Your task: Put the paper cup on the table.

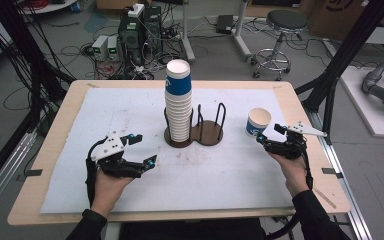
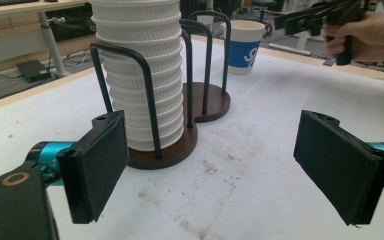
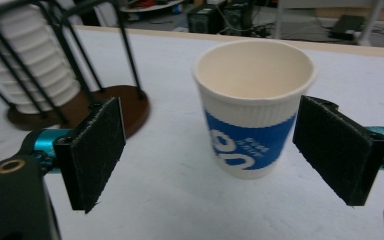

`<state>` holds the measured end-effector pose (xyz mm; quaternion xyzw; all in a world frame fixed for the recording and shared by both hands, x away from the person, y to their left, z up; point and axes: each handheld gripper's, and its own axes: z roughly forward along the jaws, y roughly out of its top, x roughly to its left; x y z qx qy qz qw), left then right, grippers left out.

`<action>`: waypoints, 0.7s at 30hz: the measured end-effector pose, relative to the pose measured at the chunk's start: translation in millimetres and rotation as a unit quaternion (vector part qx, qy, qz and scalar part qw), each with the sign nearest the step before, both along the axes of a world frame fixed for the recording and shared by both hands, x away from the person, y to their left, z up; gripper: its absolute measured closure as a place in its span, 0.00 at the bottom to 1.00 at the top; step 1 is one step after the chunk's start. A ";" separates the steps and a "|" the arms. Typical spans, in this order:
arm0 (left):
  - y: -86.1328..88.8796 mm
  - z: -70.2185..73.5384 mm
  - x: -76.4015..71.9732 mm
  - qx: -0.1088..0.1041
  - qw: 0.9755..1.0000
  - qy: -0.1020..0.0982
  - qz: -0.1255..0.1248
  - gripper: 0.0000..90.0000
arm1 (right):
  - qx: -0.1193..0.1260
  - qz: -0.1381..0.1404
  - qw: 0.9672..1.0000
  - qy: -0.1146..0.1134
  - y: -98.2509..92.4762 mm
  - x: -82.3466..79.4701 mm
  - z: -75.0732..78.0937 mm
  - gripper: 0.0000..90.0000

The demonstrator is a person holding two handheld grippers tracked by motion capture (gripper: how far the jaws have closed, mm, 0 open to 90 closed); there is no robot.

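The table (image 1: 55, 150) carries a two-ring rack (image 1: 202, 131) at its centre; the left ring holds a tall stack (image 1: 178, 102) of cups, the right ring stands empty; the lone cup (image 1: 258, 122) sits upright on the table, right of the rack and well apart from it. The right gripper (image 1: 271, 134) is at the cup's near right with its jaws wide apart; in the right gripper view the cup (image 3: 252, 107) stands between the two pads, and neither pad presses on it. The left gripper (image 1: 141, 149) waits near and left of the rack, jaws spread and empty.

The stack looks the biggest risk; it is tall and rises far above the rack's wires, so a sideways knock from a hand or a carried cup could topple it; the lone cup is light and open, so one pad arriving first could tip or slide it, and too hard a squeeze could dent its wall.
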<state>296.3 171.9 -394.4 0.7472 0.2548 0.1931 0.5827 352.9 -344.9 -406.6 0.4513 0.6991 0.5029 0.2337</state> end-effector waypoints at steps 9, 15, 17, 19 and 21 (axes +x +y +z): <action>-2.6 -1.5 5.8 0.009 1.000 0.002 0.005 0.16 | 0.028 0.102 0.992 -0.062 12.6 -20.0 20.1 0.16; -2.7 -1.4 7.2 0.011 1.000 0.001 0.005 0.16 | 0.036 0.153 0.982 -0.102 15.6 -26.5 29.5 0.15; -2.4 -1.2 6.8 0.009 1.000 0.001 0.007 0.16 | 0.041 0.163 0.980 -0.106 14.7 -28.1 33.2 0.15; -1.8 -1.5 7.1 0.009 1.000 0.001 0.007 0.16 | 0.041 0.165 0.980 -0.103 14.7 -28.3 35.8 0.16; -1.4 -1.6 7.4 0.009 1.000 0.002 0.009 0.16 | 0.037 0.168 0.980 -0.096 15.1 -26.9 36.9 0.16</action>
